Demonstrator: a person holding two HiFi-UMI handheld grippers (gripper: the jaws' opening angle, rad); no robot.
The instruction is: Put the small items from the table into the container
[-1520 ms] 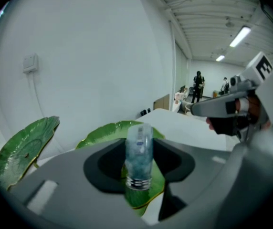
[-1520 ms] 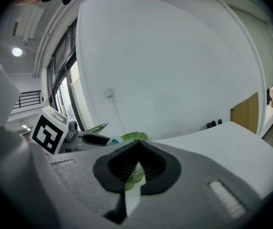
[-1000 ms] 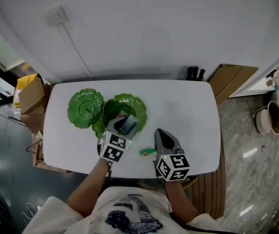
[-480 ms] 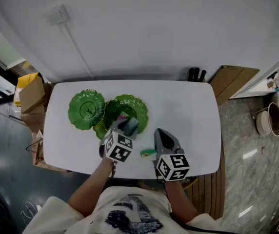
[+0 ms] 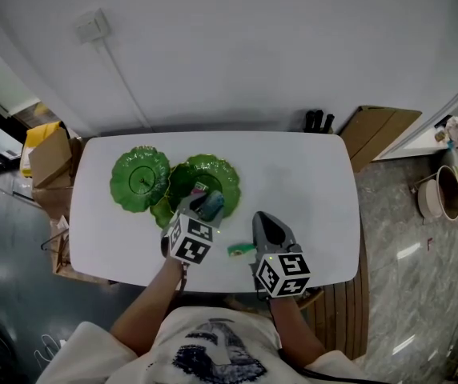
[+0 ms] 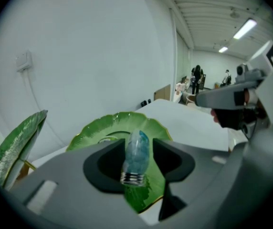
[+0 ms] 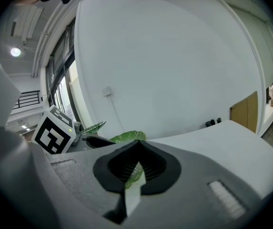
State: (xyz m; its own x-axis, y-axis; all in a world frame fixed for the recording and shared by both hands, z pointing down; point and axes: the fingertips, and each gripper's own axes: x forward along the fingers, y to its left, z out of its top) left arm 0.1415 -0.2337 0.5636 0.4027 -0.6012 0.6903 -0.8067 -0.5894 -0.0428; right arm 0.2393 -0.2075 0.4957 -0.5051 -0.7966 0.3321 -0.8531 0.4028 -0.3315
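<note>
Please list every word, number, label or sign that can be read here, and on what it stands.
No text can be read.
The left gripper and the right gripper bear only black-and-white square markers, no letters.
The print on the shirt is too small to read.

Bare workroom, most likely a lab or testing hall, not a home: a white counter (image 5: 313, 174) stands against a plain white wall (image 5: 253, 46). A wall socket (image 5: 91, 26) with an exposed cable run sits above the counter's far left corner. Left of the counter, cardboard boxes (image 5: 50, 160) are piled near tall dark-framed windows (image 7: 60, 80). To the counter's right, a brown board (image 5: 383, 130) leans by the wall above a polished grey stone floor (image 5: 409, 238). Past the counter's right end, the room opens into a long hall with a ribbed ceiling and strip lights (image 6: 245, 29), where people (image 6: 196, 75) stand far off.
</note>
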